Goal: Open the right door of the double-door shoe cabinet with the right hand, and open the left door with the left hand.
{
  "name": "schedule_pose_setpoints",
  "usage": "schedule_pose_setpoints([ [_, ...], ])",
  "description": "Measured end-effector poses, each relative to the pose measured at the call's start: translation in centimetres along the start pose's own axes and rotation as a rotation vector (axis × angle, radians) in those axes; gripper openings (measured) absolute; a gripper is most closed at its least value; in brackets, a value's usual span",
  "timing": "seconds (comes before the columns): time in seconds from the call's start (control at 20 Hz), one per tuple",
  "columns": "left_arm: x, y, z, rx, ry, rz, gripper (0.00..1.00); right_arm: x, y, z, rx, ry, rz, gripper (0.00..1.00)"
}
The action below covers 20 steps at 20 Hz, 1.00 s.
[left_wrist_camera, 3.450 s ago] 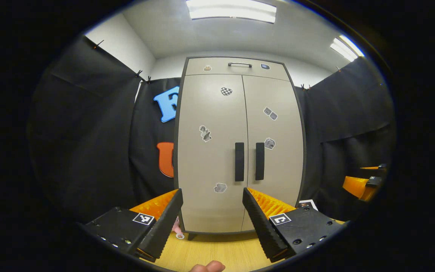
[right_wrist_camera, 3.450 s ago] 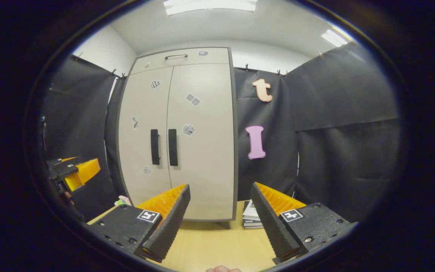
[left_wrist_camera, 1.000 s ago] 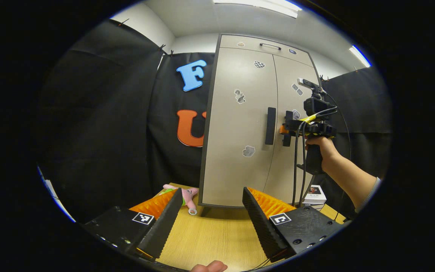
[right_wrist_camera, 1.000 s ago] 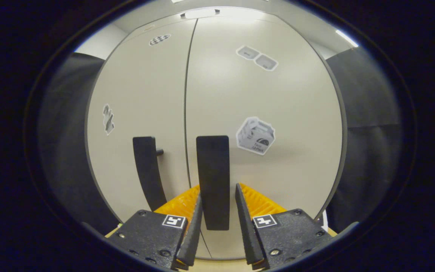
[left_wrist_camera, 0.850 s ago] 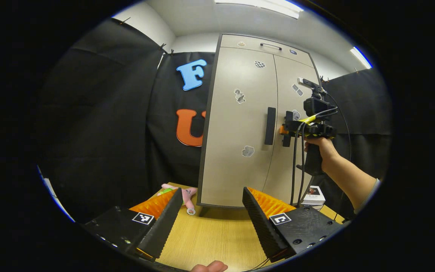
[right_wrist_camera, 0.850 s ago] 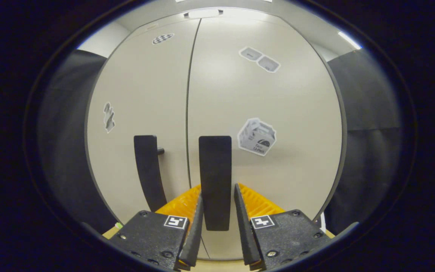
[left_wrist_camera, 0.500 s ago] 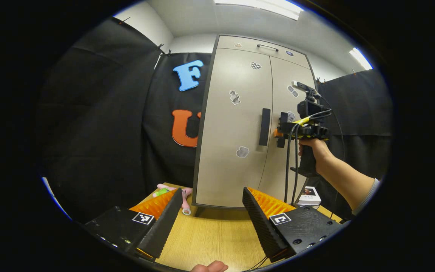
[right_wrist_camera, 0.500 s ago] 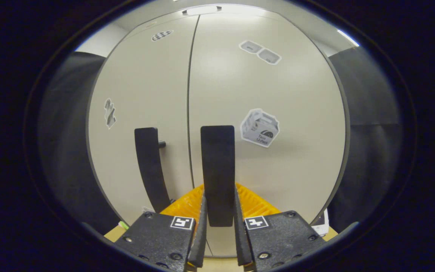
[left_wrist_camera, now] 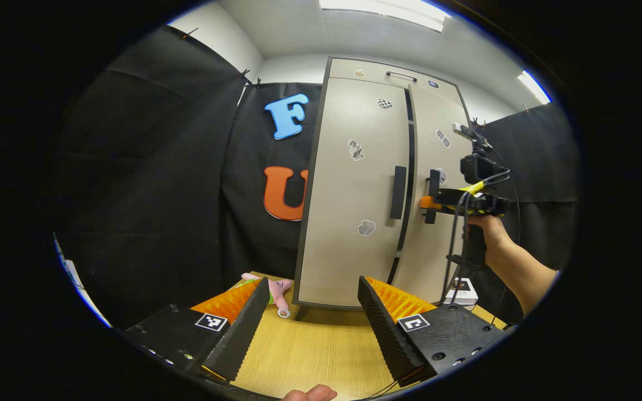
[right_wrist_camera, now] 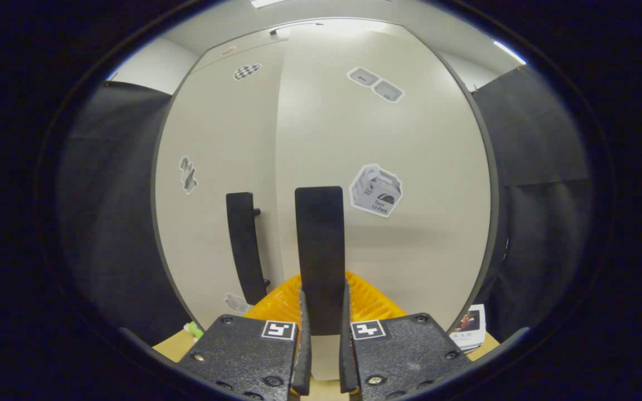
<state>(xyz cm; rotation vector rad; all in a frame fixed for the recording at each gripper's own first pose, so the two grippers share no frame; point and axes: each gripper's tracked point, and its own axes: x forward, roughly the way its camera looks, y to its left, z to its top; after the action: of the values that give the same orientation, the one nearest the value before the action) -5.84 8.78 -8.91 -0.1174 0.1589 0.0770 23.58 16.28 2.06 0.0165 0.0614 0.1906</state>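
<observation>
The right door handle [right_wrist_camera: 319, 253], a flat black bar with its long axis vertical, is pinched near its lower end between the 2 fingers of the right gripper [right_wrist_camera: 321, 340], which is held straight in front of it. The right door [left_wrist_camera: 435, 184] of the shoe cabinet [left_wrist_camera: 349, 184] is seen standing slightly ajar, a dark gap showing along its inner edge beside the left door [left_wrist_camera: 354, 223], which lies flush and shut. The coming pull is judged to run back toward the person, swinging about hinges at the cabinet's outer right edge.

The left door handle [left_wrist_camera: 398, 192], equally upright and black, lies ahead of and above the left gripper [left_wrist_camera: 312, 317], well apart from it; the left gripper is the nearer one to it, and its ribbed orange-backed fingers are spread wide over the pale wooden table [left_wrist_camera: 310, 356]. The doors are smooth, matte beige panels dotted with small stickers [right_wrist_camera: 377, 189], framed in dark grey.
</observation>
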Motion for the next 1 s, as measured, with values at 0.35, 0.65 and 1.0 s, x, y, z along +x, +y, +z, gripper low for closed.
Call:
schedule_pose_setpoints([
  [0.35, 0.0, -2.2, 0.1, 0.002, -0.005, -0.024, 0.95, -6.7, -2.7, -0.5, -0.004, -0.005, 0.066, 0.19],
  [0.65, -0.2, -5.5, -0.1, 0.033, -0.002, -0.063, 0.95, -12.0, -7.2, -0.7, -0.009, -0.006, 0.081, 0.19],
  [1.0, -0.3, -9.1, -0.7, 0.039, 0.004, -0.101, 0.95, -16.3, -14.6, -0.4, -0.035, -0.006, 0.006, 0.15],
])
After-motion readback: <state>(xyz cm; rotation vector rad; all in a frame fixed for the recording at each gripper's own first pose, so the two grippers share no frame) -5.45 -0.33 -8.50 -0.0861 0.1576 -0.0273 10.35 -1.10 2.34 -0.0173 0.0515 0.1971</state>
